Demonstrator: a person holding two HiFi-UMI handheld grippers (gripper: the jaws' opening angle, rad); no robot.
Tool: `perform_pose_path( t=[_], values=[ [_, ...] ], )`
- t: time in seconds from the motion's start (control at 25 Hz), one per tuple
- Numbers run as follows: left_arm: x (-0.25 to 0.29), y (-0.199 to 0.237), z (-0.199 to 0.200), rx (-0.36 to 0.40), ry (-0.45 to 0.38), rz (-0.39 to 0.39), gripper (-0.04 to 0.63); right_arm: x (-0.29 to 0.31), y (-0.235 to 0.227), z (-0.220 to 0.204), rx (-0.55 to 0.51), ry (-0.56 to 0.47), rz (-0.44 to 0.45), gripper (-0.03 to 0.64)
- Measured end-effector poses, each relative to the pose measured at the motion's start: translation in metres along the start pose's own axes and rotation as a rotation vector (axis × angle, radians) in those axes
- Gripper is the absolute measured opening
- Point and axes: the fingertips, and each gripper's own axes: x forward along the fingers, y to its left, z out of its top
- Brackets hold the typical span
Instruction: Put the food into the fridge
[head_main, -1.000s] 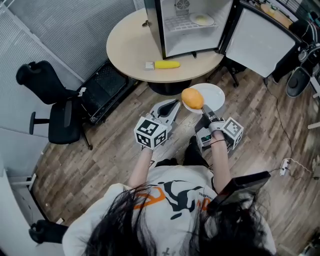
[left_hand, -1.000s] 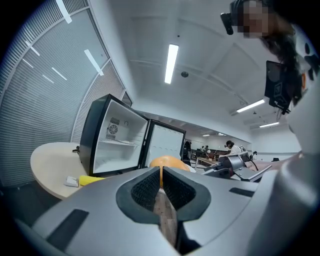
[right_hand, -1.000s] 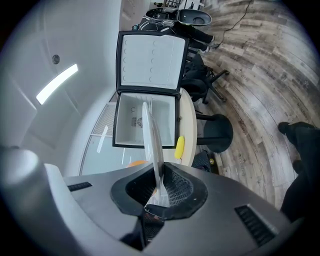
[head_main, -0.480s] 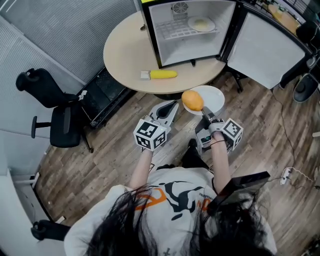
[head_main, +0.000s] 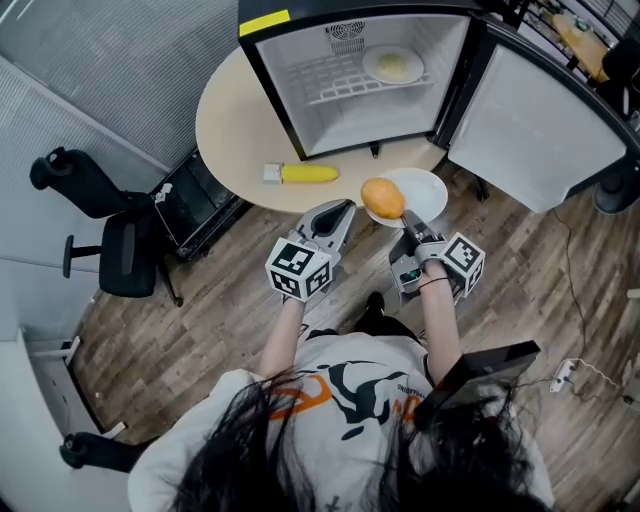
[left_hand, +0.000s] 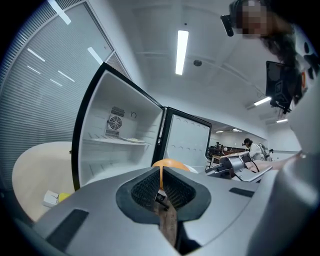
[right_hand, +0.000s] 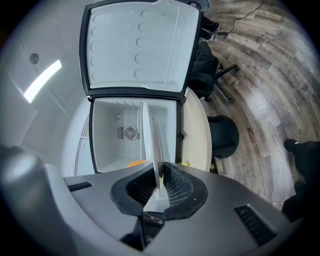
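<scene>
A white plate (head_main: 425, 190) carrying an orange round food (head_main: 383, 198) hangs at the round table's near edge. My right gripper (head_main: 409, 224) is shut on the plate's near rim; in the right gripper view the plate (right_hand: 149, 135) stands edge-on between the jaws of the right gripper (right_hand: 159, 186). My left gripper (head_main: 339, 210) is beside the plate on the left, shut and empty. The left gripper view shows the left gripper (left_hand: 161, 175) with the orange food (left_hand: 170, 163) just past its tips. The small fridge (head_main: 345, 110) stands open on the table, with another plate (head_main: 393, 65) on its shelf.
A long yellow food (head_main: 300, 174) with a white end lies on the round table (head_main: 225, 120) in front of the fridge. The fridge door (head_main: 535, 110) swings open to the right. A black office chair (head_main: 110, 235) stands on the wood floor at the left.
The table and open fridge have come nearer in the head view; the plate now reaches the table's edge. Both grippers keep their pose, the right one still gripping the plate.
</scene>
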Motion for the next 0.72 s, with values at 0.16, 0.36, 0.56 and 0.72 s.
perform_pose_path(
  t=[0.16,0.36,0.56,0.72],
  values=[
    [0.030,0.004,0.005,0.000,0.001,0.018,0.012,0.019,0.003,0.024,0.001,0.031,0.011,0.037],
    [0.053,0.007,0.005,-0.001,0.029,0.027,0.012,0.041,0.005,0.046,0.001,0.052,0.005,0.037],
    [0.067,0.016,0.006,0.012,0.051,0.029,0.012,0.061,0.005,0.055,0.023,0.058,-0.002,0.037],
    [0.074,0.028,0.001,0.008,0.070,0.031,0.012,0.072,0.000,0.055,0.029,0.065,-0.025,0.037]
  ],
)
